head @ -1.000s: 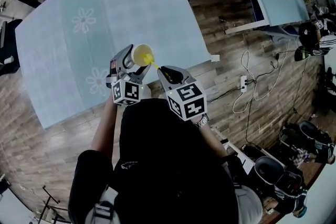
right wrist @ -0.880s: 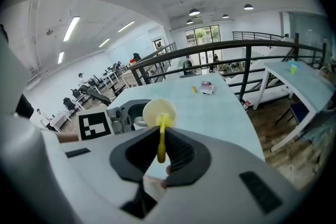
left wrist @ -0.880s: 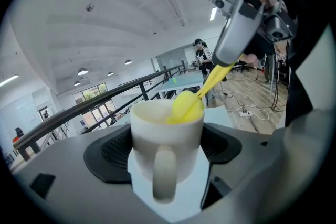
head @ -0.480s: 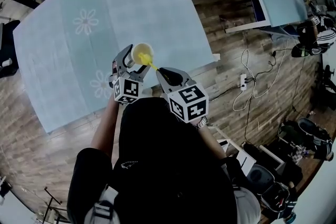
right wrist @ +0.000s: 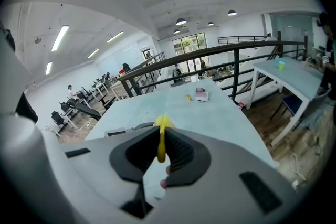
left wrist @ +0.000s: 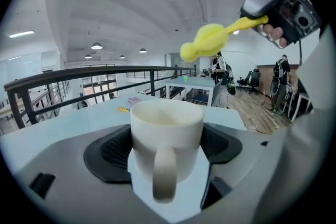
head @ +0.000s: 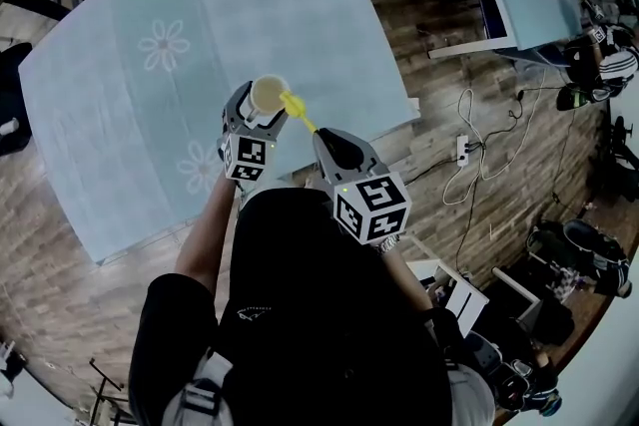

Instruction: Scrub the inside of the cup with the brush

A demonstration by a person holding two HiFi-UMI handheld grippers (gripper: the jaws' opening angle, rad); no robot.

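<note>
Left gripper [left wrist: 167, 144] jaws clamp white cup [left wrist: 167, 119], handle toward camera, over table [head: 120, 115] near its edge. My right gripper [right wrist: 160, 150] jaws pinch yellow brush [left wrist: 209, 41] handle; head above cup rim, outside it.

Lighting's bright and even tbh, indoor, coming from ceiling lamps [left wrist: 96, 46] and strip lights [right wrist: 60, 38] overhead. No hard shadows on the table [head: 100, 115]. All 3 views are heavy fisheye, straight lines bend near the edges, and both gripper views have black corners. Cup [left wrist: 167, 134] up close looks soft, esp. the handle; railing [left wrist: 105, 72] further back is sharper.
</note>
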